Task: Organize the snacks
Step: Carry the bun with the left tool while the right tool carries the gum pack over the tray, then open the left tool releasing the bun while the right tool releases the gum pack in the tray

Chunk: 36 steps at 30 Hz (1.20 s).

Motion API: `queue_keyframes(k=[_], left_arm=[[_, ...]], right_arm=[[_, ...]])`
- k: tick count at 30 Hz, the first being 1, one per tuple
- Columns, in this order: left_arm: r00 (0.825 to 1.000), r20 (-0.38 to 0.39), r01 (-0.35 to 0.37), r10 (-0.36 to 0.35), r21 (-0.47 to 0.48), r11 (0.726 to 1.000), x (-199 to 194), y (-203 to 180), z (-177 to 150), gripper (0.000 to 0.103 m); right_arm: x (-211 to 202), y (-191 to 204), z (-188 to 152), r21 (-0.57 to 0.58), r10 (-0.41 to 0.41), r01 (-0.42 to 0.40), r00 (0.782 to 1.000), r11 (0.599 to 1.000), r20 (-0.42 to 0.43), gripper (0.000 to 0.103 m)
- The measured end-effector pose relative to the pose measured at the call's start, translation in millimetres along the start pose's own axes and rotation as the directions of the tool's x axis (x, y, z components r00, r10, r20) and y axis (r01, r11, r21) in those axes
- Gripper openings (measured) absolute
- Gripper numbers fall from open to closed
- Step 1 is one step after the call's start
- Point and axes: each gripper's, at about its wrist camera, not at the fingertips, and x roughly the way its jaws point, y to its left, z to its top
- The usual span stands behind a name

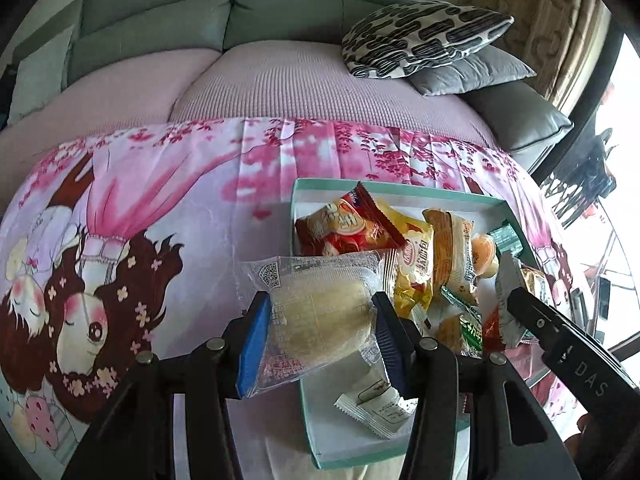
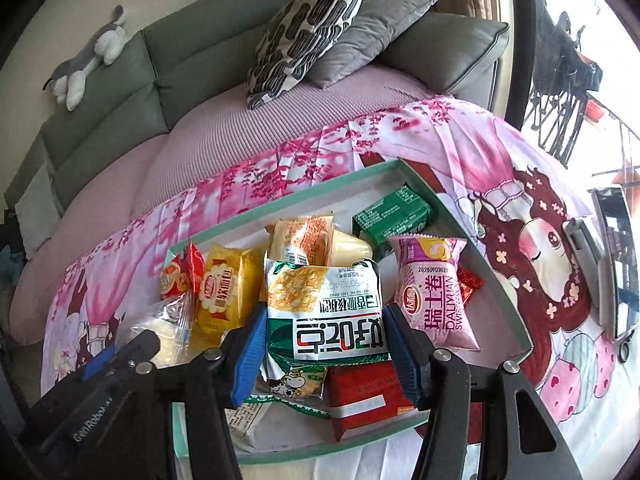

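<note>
A teal-rimmed white tray [image 1: 362,185] [image 2: 280,202] on a pink cartoon cloth holds several snack packets. My left gripper [image 1: 320,336] is shut on a clear-wrapped pale pastry [image 1: 320,316], held above the tray's left edge; it also shows in the right wrist view [image 2: 164,328]. My right gripper [image 2: 326,340] is shut on a green and white cracker packet [image 2: 328,312], held over the tray. Its black body shows in the left wrist view [image 1: 560,332]. In the tray lie a red packet [image 1: 344,228], a yellow packet [image 2: 224,292], an orange packet [image 2: 300,236], a green box [image 2: 392,212], a pink Swiss roll packet [image 2: 434,292] and a red box [image 2: 368,396].
The pink cloth [image 1: 160,208] covers a low table in front of a grey sofa [image 1: 240,12] with a patterned cushion [image 1: 420,36] and a grey one [image 2: 372,32]. A plush toy [image 2: 88,56] lies on the sofa back. A phone [image 2: 616,256] stands at the far right.
</note>
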Motion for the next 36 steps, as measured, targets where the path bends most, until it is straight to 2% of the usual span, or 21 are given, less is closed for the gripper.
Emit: queue_keyframes(k=[8, 13, 16, 18, 22, 28, 31, 33, 34, 36], left_arm=[[0.998, -0.021, 0.068, -0.067, 0.038, 0.997, 4.6, -13.6, -1.8, 0.053], [0.997, -0.032, 0.071, -0.069, 0.055, 0.996, 8.8, -18.9, -4.5, 0.053], [0.997, -0.034, 0.066, -0.064, 0.062, 0.996, 7.5, -19.3, -5.2, 0.057], [0.997, -0.033, 0.066, -0.064, 0.052, 0.997, 7.0, -17.8, -4.9, 0.068], [0.994, -0.034, 0.102, -0.101, 0.019, 0.995, -0.6, -11.6, -6.0, 0.073], [0.995, -0.028, 0.1, -0.1, -0.017, 0.995, -13.6, -2.8, -9.5, 0.079], [0.998, -0.014, 0.058, -0.059, -0.039, 0.998, -20.1, 5.6, -11.7, 0.082], [1.0, -0.001, 0.005, -0.005, -0.048, 0.999, -24.1, 12.2, -14.1, 0.092], [1.0, 0.005, -0.02, 0.02, -0.049, 0.999, -25.6, 14.9, -14.9, 0.093], [0.995, 0.022, -0.096, 0.097, -0.052, 0.994, -30.3, 22.1, -18.8, 0.096]], right_arm=[[7.5, 0.2, -1.3, -0.011, -0.022, 0.022, 1.0, 1.0, -0.002, 0.06], [9.5, 0.2, -2.2, -0.018, -0.024, 0.024, 1.0, 1.0, -0.006, 0.06], [8.6, -0.5, -2.6, -0.017, -0.019, 0.019, 1.0, 1.0, -0.005, 0.062], [7.7, -1.1, -2.8, -0.019, -0.02, 0.02, 1.0, 1.0, -0.006, 0.062], [4.5, -2.1, -5.1, -0.03, -0.017, 0.017, 1.0, 0.999, -0.005, 0.064], [-3.3, -0.5, -8.3, -0.05, -0.012, 0.012, 1.0, 0.999, 0.006, 0.073], [-8.3, 0.7, -11.8, -0.055, -0.012, 0.013, 1.0, 0.998, 0.015, 0.082], [-13.0, 1.5, -15.2, -0.061, -0.006, 0.008, 1.0, 0.998, 0.02, 0.086], [-15.4, 2.1, -17.6, -0.062, -0.001, 0.003, 1.0, 0.998, 0.023, 0.087], [-19.9, 3.3, -23.7, -0.064, 0.006, -0.005, 1.0, 0.998, 0.026, 0.098]])
